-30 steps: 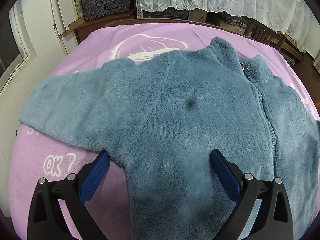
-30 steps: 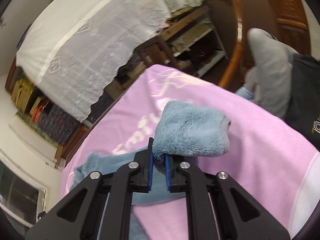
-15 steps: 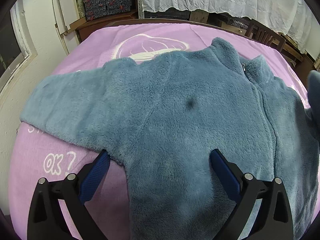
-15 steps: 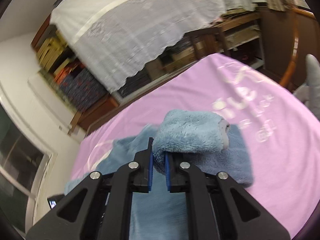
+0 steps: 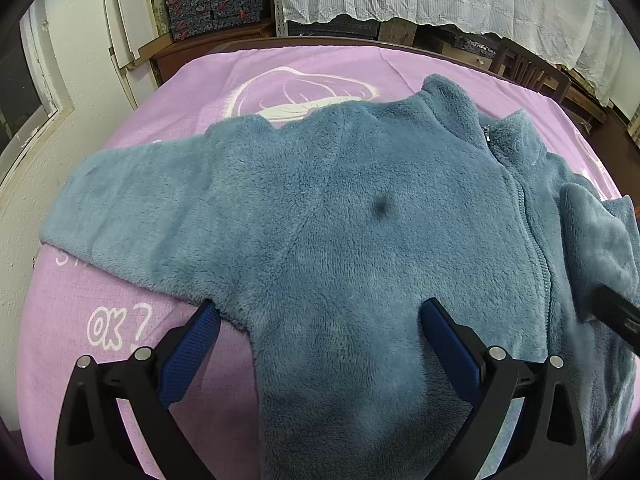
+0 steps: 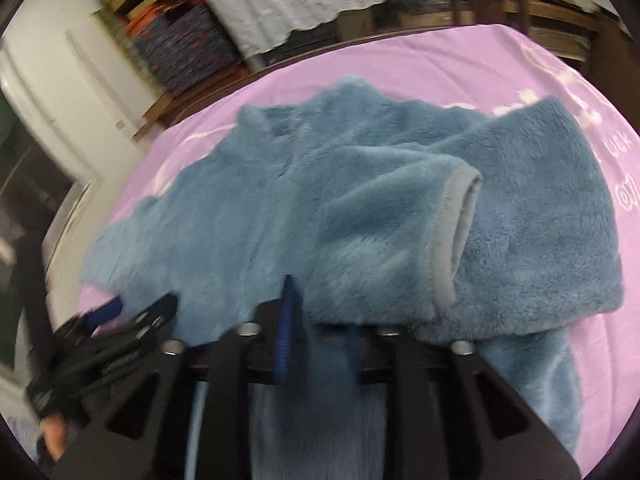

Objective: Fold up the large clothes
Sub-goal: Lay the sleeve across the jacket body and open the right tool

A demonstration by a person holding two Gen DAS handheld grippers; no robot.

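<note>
1. The blue fleece jacket [image 5: 340,240] lies spread on the purple sheet [image 5: 120,320] of the bed, collar away from me, zip running down its right half.
2. My left tongs [image 5: 320,320] stand wide open and grip nothing; one finger rests on the sheet by the armpit, the other on the fleece of the body.
3. My right tongs [image 6: 320,344] have just been opening. The cuff of the right sleeve [image 6: 400,220] sits between the pads, but they no longer look pressed on it, though the picture is blurred.
4. To do this step well, I judge I should let the sleeve settle flat across the chest, cuff short of the far side, then draw the tongs back without dragging the pile.
5. The left tongs should steady the body so the fold does not shift it.
6. A second ago the right tongs were clamped on the cuff out over bare sheet; now the sleeve lies across the jacket front, and shows at the right edge of the left view.
7. The left sleeve [image 5: 140,200] is not yet folded.
</note>
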